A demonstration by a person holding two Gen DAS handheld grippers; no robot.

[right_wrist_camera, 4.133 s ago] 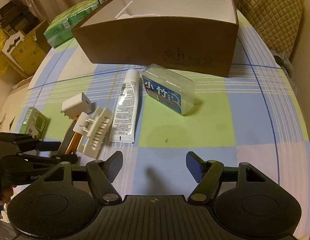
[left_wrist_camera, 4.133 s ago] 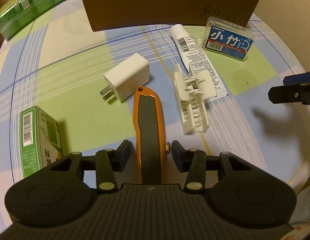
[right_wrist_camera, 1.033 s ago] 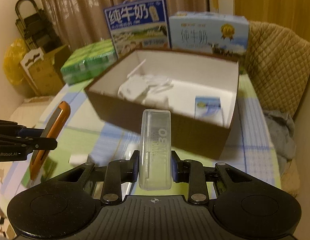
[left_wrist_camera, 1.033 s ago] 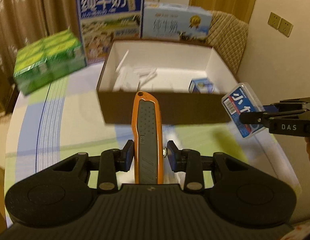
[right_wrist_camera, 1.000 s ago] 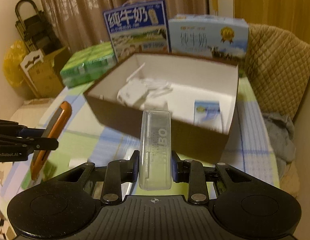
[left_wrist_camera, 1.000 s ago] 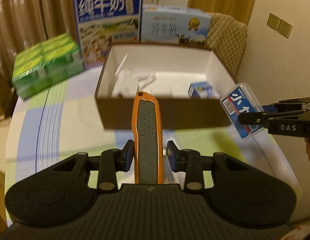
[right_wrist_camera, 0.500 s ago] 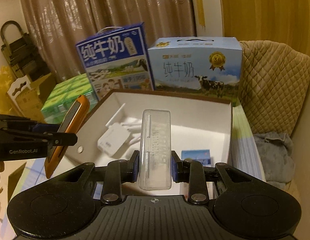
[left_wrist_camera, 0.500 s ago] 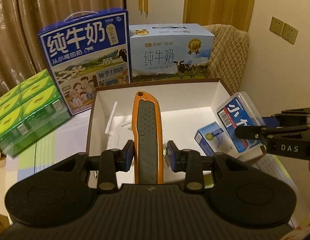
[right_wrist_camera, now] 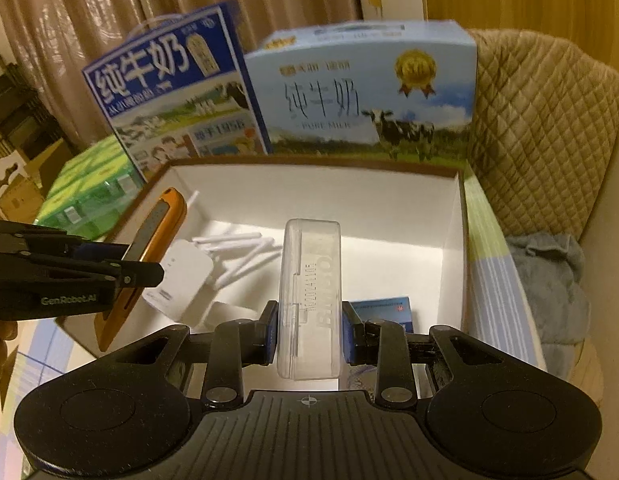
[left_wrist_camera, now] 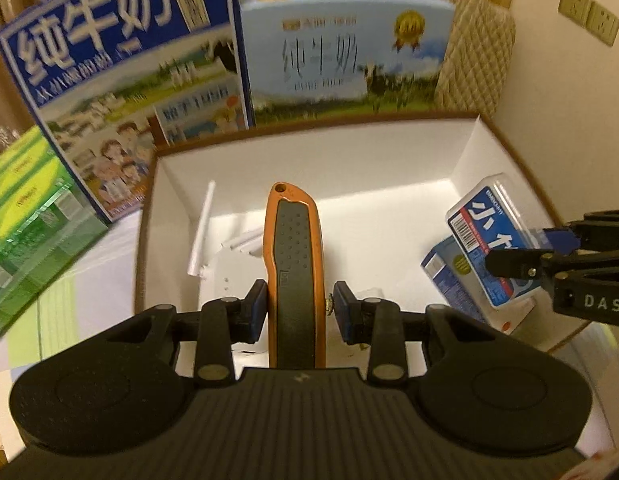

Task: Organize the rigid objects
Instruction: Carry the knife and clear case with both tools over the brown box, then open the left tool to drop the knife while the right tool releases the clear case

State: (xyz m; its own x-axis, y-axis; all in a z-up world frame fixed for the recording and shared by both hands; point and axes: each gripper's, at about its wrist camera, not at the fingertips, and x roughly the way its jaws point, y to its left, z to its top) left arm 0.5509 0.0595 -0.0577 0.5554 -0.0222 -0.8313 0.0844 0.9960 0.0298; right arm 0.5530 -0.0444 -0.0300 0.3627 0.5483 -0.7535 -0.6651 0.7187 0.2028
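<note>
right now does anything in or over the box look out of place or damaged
Nothing stands out. The left gripper holds the orange utility knife and the right gripper holds the clear plastic case over the open box. The white router and small blue carton inside look intact.

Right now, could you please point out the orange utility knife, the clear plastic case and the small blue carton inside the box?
orange utility knife (left_wrist_camera: 295, 268): left wrist view, on its dark grip panel.
clear plastic case (right_wrist_camera: 311, 280): right wrist view, on its narrow clear edge.
small blue carton (right_wrist_camera: 383, 307): right wrist view, on its top face.
</note>
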